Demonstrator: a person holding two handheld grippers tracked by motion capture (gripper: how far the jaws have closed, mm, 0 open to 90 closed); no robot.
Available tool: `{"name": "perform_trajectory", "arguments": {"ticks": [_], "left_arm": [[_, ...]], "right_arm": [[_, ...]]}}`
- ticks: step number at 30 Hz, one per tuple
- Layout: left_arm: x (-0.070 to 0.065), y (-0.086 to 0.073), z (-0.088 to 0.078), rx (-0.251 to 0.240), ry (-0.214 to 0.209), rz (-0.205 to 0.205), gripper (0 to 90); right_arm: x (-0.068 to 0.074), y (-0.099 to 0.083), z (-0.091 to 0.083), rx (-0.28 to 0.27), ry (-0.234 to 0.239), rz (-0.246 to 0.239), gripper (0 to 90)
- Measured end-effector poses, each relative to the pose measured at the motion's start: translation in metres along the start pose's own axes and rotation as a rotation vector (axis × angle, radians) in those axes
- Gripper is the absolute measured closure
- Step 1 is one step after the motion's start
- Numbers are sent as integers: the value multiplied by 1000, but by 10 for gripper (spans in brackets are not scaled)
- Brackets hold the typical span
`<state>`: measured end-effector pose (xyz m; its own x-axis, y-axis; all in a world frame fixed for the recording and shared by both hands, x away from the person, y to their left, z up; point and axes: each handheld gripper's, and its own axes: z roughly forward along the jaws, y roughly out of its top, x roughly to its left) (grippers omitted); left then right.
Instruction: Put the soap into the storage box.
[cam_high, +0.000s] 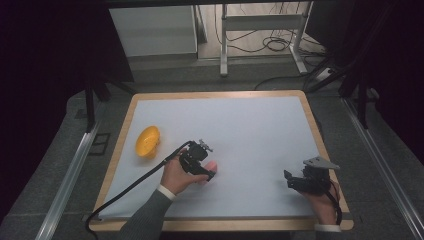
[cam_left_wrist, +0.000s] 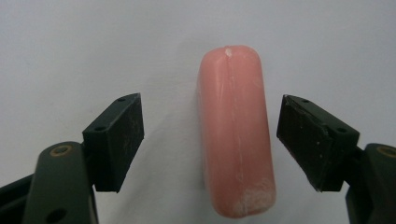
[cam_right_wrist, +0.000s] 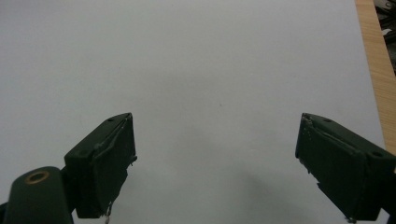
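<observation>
My left claw stands wide around the pink rounded bar of soap, which lies flat on the white counter at centre frame, both pads clear of it. The grasp is lined up but not made; closing and lifting remain. My right claw gapes empty at lower right.
</observation>
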<state>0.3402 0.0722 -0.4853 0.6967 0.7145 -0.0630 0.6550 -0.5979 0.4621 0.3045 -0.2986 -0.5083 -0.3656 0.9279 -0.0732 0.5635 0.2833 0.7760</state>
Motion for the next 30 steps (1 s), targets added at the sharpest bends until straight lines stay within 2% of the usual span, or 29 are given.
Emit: {"name": "perform_trajectory", "arguments": {"ticks": [4, 9, 10, 11, 13, 17, 19, 30], "left_arm": [[-2, 0, 5, 0, 17, 5, 266], [-4, -1, 9, 8, 10, 6, 334], [-4, -1, 10, 11, 6, 6, 357], [-4, -2, 11, 14, 0, 9, 431], [-4, -2, 12, 18, -6, 9, 449], [-6, -2, 13, 11, -20, 6, 548], [-6, -2, 12, 1, -7, 5, 597], [-6, -3, 8, -13, -6, 11, 600]], "right_arm": [[0, 0, 1, 6, 0, -6, 120], [0, 0, 1, 4, -2, -4, 120], [-1, -1, 1, 4, -2, -3, 121], [-1, -1, 1, 6, -2, -3, 121], [-1, -1, 1, 6, -2, -3, 120], [-1, -1, 1, 7, -3, -3, 120], [0, -1, 1, 7, -2, -3, 120], [-1, -1, 0, 3, -5, 0, 120]]}}
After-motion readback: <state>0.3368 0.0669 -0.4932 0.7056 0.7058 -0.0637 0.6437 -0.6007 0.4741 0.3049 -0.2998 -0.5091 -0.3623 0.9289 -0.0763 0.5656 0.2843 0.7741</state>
